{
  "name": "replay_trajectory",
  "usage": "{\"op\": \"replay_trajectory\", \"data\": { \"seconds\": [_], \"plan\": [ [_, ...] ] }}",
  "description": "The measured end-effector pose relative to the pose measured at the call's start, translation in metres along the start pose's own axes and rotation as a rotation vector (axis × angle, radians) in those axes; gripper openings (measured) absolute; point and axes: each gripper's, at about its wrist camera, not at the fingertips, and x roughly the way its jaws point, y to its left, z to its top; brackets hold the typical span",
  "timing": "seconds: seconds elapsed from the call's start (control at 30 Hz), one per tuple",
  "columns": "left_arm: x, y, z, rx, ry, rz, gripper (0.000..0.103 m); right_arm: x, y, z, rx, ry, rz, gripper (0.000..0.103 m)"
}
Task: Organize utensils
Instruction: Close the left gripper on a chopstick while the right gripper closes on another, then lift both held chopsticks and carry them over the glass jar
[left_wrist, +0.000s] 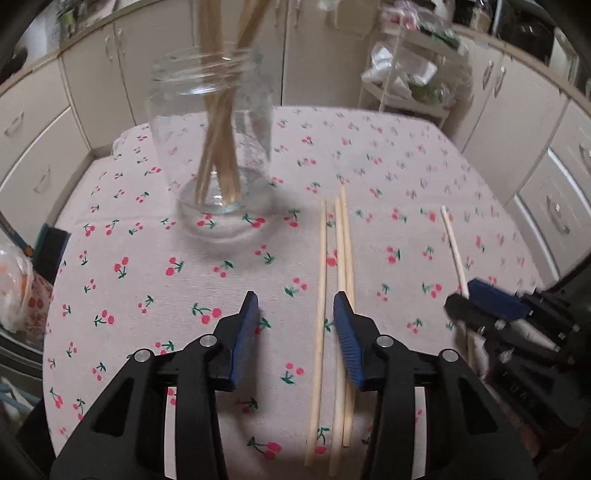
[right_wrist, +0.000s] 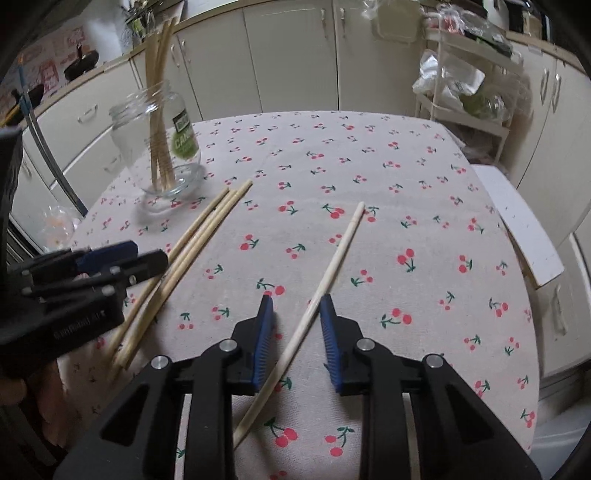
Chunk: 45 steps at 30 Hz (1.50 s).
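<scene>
Right gripper (right_wrist: 295, 328), jaws spread around the pale chopstick (right_wrist: 332, 260), should close at mid-length so it stays level toward the jar (right_wrist: 157, 147).

counted on the tablecloth (left_wrist: 147, 258): 1 glass jar (left_wrist: 214, 147), 3 wooden sticks (left_wrist: 341, 295) lying side by side, 1 paler stick (right_wrist: 332, 258) lying apart. several more sticks (right_wrist: 159, 140) are stood in the jar, exact count not readable. 2 grippers seen: left gripper (left_wrist: 295, 306), right gripper (right_wrist: 295, 306).

Both grippers (left_wrist: 295, 306) (right_wrist: 295, 308) low, fingers apart.
</scene>
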Motion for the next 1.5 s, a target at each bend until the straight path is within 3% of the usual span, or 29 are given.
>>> {"op": "replay_trajectory", "data": {
  "seconds": [0.17, 0.27, 0.47, 0.5, 0.53, 0.6, 0.7, 0.9, 0.93, 1.0, 1.13, 1.27, 1.33, 1.4, 1.5],
  "plan": [
    [0.001, 0.002, -0.002, 0.019, 0.003, 0.029, 0.033, -0.002, -0.014, 0.005, 0.081, 0.009, 0.018, 0.027],
    [0.003, 0.0, 0.004, 0.034, 0.006, 0.027, 0.031, -0.005, -0.02, 0.01, 0.117, -0.017, 0.002, 0.044],
    [0.019, -0.015, 0.025, 0.07, 0.01, 0.037, 0.031, 0.007, -0.018, 0.03, 0.082, -0.028, -0.093, 0.045],
    [0.021, -0.016, 0.027, 0.072, 0.011, 0.038, 0.027, 0.011, -0.019, 0.032, 0.083, -0.022, -0.092, 0.045],
    [0.022, -0.017, 0.029, 0.072, 0.011, 0.043, 0.017, 0.016, -0.019, 0.033, 0.082, -0.015, -0.088, 0.044],
    [0.022, -0.014, 0.03, 0.053, 0.014, 0.046, 0.005, 0.022, -0.012, 0.034, 0.034, -0.018, -0.099, 0.021],
    [0.018, 0.004, 0.027, -0.039, 0.005, 0.046, 0.005, 0.024, 0.004, 0.031, -0.06, 0.006, -0.046, 0.008],
    [0.012, 0.024, 0.018, -0.091, 0.038, -0.039, 0.005, 0.023, 0.001, 0.032, -0.021, 0.049, 0.025, 0.007],
    [0.012, 0.026, 0.018, -0.089, 0.043, -0.04, 0.005, 0.024, 0.001, 0.034, -0.021, 0.051, 0.02, 0.01],
    [0.014, 0.025, 0.021, -0.076, 0.049, -0.039, 0.005, 0.026, 0.003, 0.038, -0.028, 0.048, -0.001, 0.032],
    [0.02, 0.02, 0.028, -0.046, 0.052, -0.01, 0.005, 0.029, 0.014, 0.037, -0.108, 0.054, -0.047, 0.034],
    [0.021, 0.015, 0.03, -0.011, 0.046, 0.006, 0.005, 0.029, 0.02, 0.034, -0.128, 0.043, -0.05, 0.006],
    [0.019, 0.015, 0.029, -0.009, 0.047, -0.02, 0.004, 0.028, 0.014, 0.034, -0.083, 0.037, -0.026, 0.006],
    [0.014, 0.019, 0.027, -0.028, 0.031, -0.051, 0.004, 0.024, 0.001, 0.033, 0.025, 0.032, 0.059, 0.006],
    [-0.013, 0.03, 0.022, -0.049, -0.068, -0.128, 0.004, 0.008, -0.017, 0.032, 0.171, -0.037, 0.172, 0.006]
  ]
}}
